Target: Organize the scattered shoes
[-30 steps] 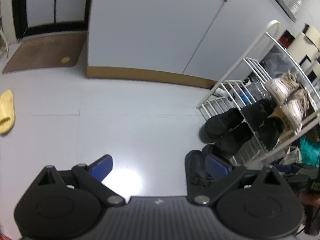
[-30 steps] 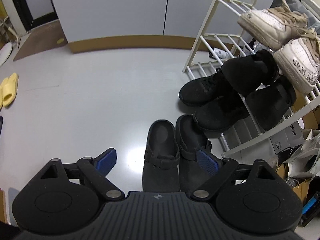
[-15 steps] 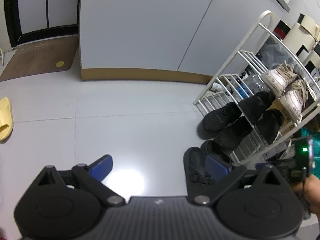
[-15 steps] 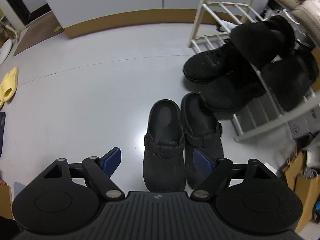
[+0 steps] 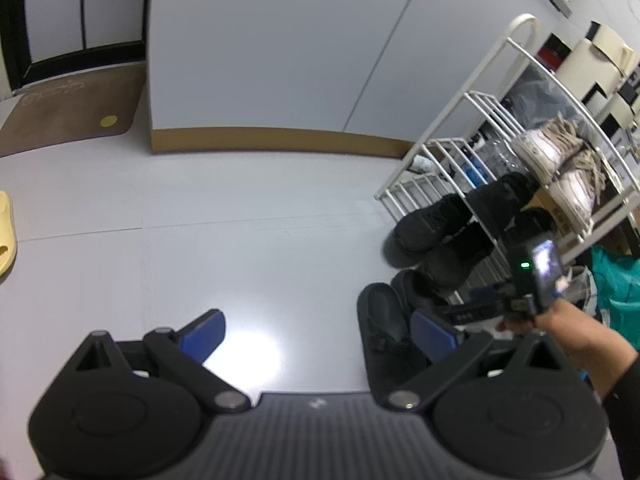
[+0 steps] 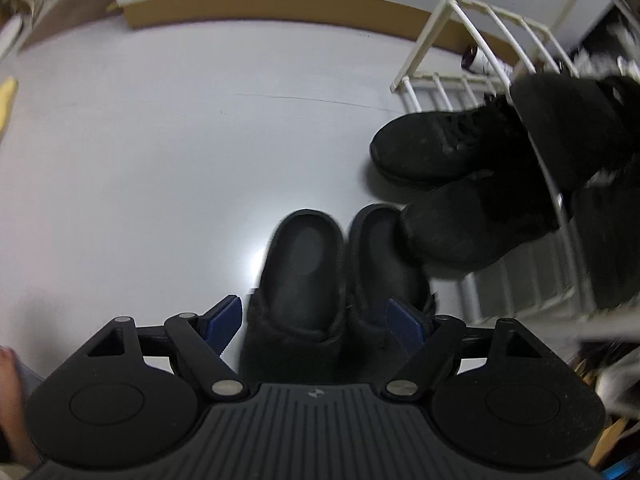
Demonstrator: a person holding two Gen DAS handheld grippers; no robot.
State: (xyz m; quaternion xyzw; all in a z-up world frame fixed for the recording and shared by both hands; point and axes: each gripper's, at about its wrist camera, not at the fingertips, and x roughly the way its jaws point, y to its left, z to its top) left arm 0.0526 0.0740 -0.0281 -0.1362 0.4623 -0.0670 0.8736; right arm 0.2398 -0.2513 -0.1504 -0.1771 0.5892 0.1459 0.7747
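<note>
Two black clogs lie side by side on the grey floor, the left clog (image 6: 304, 264) and the right clog (image 6: 380, 256), toes pointing away. My right gripper (image 6: 316, 316) points steeply down over their heel ends, open, with both clogs between its blue fingers. The left pad stands just clear of the left clog; the right pad overlaps the right clog's side, and I cannot tell whether it touches. My left gripper (image 5: 318, 332) hangs open over bare floor, to the left of the clogs (image 5: 380, 320). A hand (image 5: 560, 320) with the other gripper's body shows at the right of the left wrist view.
A white wire shoe rack (image 6: 440, 20) stands right of the clogs. Two black sneakers (image 6: 436, 148) poke out from its bottom shelf, one touching the right clog. White sneakers (image 5: 560, 160) sit higher up. A yellow slipper (image 5: 6, 236) and brown mat (image 5: 68, 108) lie far left.
My right gripper has sunk toward the clogs, which now fill the gap between its fingers. The hand carrying it has come into the left wrist view. The left gripper stayed put.
</note>
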